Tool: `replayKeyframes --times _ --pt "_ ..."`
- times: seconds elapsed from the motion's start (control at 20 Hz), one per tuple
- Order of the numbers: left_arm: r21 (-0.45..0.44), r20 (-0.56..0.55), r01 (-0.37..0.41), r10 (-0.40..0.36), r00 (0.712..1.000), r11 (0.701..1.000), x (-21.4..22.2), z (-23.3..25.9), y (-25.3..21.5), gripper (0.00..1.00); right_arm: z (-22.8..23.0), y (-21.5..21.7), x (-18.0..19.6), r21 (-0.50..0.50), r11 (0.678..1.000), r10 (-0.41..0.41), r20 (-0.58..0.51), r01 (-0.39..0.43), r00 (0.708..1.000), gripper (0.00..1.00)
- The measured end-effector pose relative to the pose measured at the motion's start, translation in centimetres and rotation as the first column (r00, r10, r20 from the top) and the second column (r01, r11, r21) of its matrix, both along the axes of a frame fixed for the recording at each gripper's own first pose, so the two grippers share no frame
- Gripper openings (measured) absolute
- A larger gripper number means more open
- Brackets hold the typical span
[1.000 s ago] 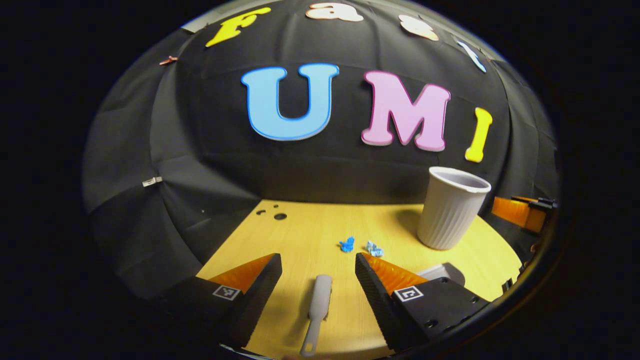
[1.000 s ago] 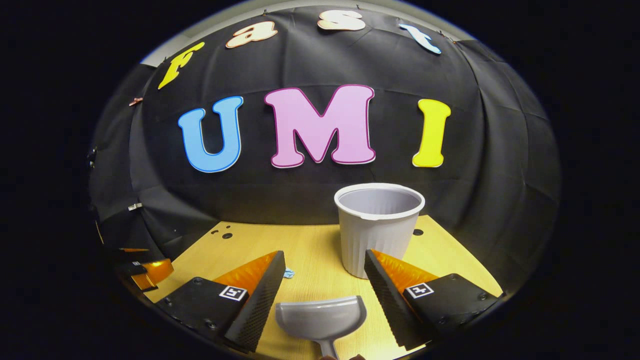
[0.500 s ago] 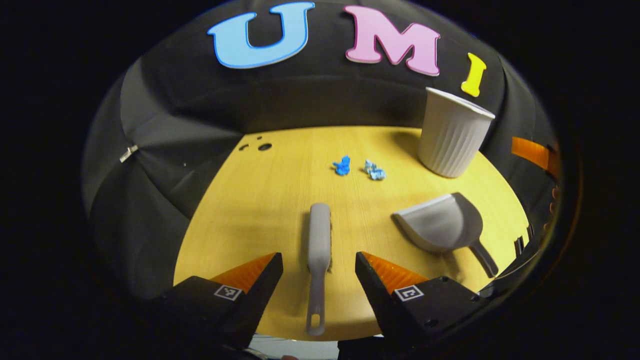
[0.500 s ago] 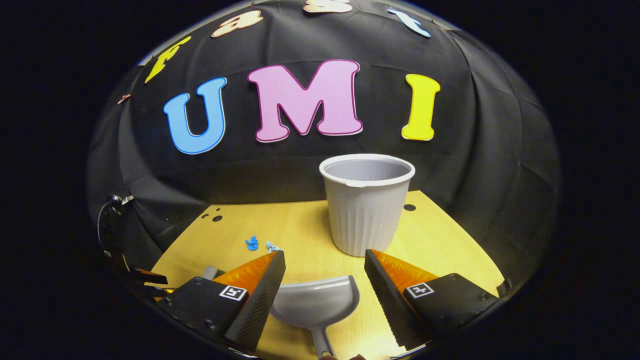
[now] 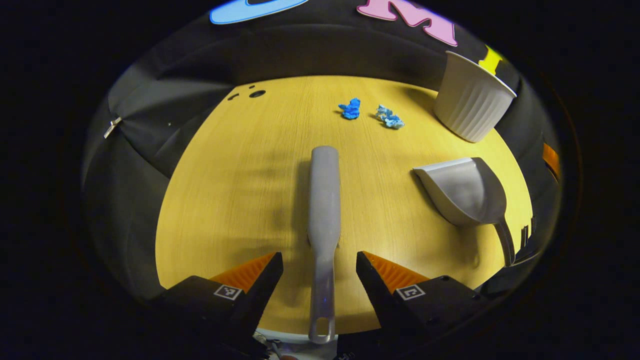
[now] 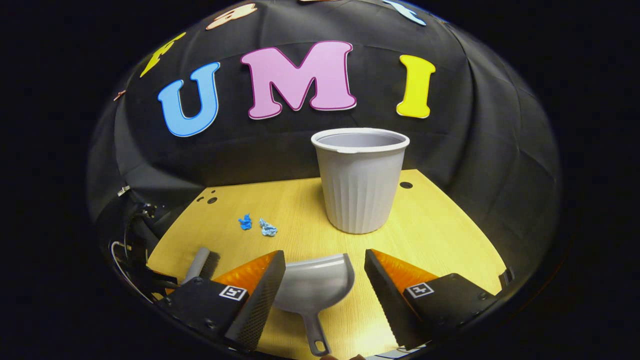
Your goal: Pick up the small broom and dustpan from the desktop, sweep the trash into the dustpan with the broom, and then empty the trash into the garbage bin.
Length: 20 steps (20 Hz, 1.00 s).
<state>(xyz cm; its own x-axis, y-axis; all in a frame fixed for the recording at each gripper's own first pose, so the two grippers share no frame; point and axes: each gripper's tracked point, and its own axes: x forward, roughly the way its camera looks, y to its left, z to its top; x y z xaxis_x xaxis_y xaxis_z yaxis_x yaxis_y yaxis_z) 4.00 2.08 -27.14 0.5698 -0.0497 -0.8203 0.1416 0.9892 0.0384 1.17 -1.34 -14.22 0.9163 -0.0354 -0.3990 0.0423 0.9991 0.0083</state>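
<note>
Lining up both grabs: left claw (image 5: pixel 319 262) spread wide astride the broom (image 5: pixel 323 210) handle lying on the bench (image 5: pixel 240 190); right claw (image 6: pixel 325 272) equally wide over the dustpan (image 6: pixel 312 287); best to drop low, centre each handle, then close squarely; trash (image 5: pixel 370 112) waits near the bin (image 6: pixel 360 180).

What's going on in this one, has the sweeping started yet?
Not yet. The small broom and the dustpan both lie flat on the desktop, ungrasped. The left gripper is open, its fingers either side of the broom's handle; the right gripper is open, lined up on the dustpan. Two blue scraps of trash lie loose beyond the broom, near the upright garbage bin.
</note>
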Motion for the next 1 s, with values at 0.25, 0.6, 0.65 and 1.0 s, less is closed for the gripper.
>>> replayKeyframes --times 0.25,0.6,0.65,1.0 --pt "0.007 -0.091 -0.008 0.009 0.996 1.0 0.9 -2.3 0.2 0.96 -4.4 1.2 -0.8 0.048 0.997 0.06 -0.16 -0.053 0.985 0.99" --pt "0.001 -0.172 -0.006 0.006 0.985 1.0 1.6 -4.0 -0.2 0.78 -8.4 2.5 -2.2 0.06 0.994 0.106 -0.299 -0.092 0.949 0.99" --pt "0.012 -0.172 -0.003 0.005 0.985 1.0 1.6 -3.9 0.0 0.71 -8.7 2.6 -2.2 0.058 0.994 0.106 -0.309 -0.093 0.945 0.99" --pt "-0.023 -0.118 0.03 -0.032 0.992 0.999 1.7 -3.8 0.3 0.29 -10.8 2.4 -4.2 -0.003 0.996 0.083 -0.415 -0.092 0.906 0.99"
